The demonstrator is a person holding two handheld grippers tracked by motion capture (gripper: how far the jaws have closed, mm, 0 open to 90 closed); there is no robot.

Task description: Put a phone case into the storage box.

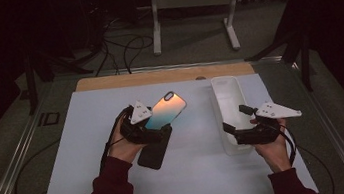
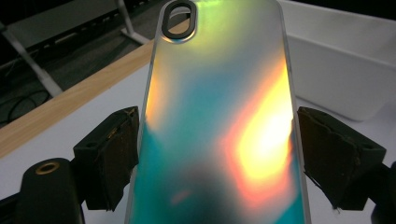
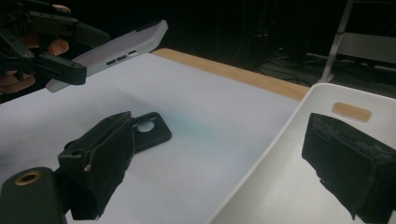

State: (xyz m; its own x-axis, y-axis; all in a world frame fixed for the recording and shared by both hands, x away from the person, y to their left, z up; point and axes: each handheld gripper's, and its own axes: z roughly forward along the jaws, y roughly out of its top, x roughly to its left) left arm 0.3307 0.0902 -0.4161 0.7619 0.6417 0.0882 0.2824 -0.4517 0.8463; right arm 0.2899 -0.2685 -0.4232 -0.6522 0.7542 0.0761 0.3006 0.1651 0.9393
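Left fingers (image 2: 116, 154) grip the shiny phone case (image 2: 219, 116) by its edges, raised above the worktop (image 1: 96, 187). Right gripper (image 3: 224, 163) fingers spread apart over the white bin (image 1: 225, 95); black case (image 1: 154, 152) lies flat.

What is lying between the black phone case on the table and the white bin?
Nothing lies there: in the high view, only bare white table surface separates the black phone case from the white bin. The right gripper view agrees.

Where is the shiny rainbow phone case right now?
The iridescent phone case is left of centre in the high view, clamped between the left gripper's jaws and raised off the table above the black phone case, left of the white bin.
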